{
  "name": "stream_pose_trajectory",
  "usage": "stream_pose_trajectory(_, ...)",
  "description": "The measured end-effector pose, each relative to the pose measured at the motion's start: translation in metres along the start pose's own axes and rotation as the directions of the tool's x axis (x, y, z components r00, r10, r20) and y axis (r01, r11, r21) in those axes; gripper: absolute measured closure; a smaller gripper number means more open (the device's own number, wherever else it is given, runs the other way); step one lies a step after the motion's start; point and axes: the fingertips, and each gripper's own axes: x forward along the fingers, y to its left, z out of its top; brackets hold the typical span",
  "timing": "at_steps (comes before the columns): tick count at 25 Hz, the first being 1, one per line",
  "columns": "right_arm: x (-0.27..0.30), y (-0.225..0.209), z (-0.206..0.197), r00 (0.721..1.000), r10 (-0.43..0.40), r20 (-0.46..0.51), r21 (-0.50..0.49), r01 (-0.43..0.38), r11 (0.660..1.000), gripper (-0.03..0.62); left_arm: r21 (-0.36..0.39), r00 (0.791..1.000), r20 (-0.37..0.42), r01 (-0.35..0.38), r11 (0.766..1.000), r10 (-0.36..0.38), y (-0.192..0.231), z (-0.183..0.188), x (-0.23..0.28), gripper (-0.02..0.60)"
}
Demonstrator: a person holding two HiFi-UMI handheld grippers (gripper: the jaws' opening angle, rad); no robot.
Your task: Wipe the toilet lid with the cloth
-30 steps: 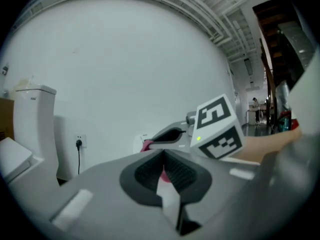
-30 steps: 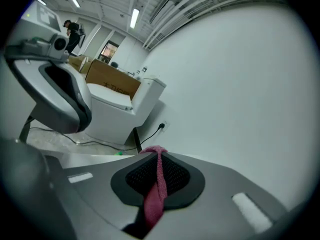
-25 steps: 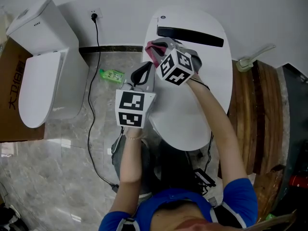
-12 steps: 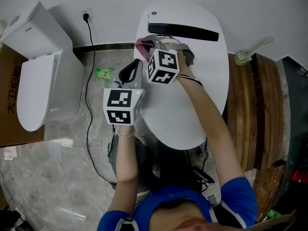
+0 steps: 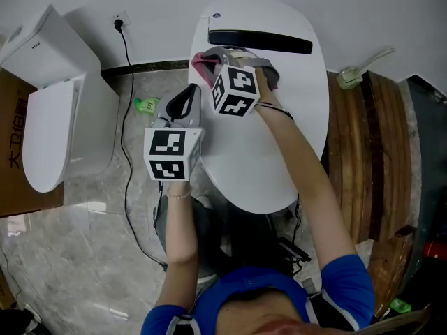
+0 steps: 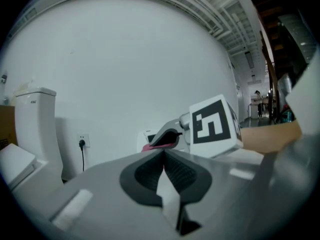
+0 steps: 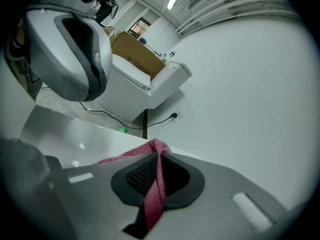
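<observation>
While the left gripper point(image 6: 163, 154) is clenched empty, the right gripper point(image 7: 158, 156) clamps the pink cloth point(image 7: 152, 199) between its fingers point(image 7: 177, 176).

Pink cloth point(image 5: 203, 63) bunched at the rear of the closed white toilet lid point(image 5: 237, 166)

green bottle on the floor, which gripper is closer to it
Left. The left gripper is at the lid's left edge, the side where the bottle lies. The right gripper is farther right, over the lid, clamping the cloth.
</observation>
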Motion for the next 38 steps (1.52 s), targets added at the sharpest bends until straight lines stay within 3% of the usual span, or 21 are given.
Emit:
stream_pose_trajectory(21, -0.021, -0.010, -0.037, 0.999, -0.016, -0.030, 0.086, 0.018, 0.996, 0.580, -0.004, 0.999, 0.024, 0.038, 0.999, -0.038, -0.012, 0.008, 0.001, 0.580)
stream_pose_trajectory(38, -0.046, -0.024, -0.089, 0.996, -0.046, -0.074, 0.157, 0.057, 0.986, 0.580, 0.020, 0.997, -0.004, 0.081, 0.996, -0.081, -0.039, 0.003, 0.017, 0.580)
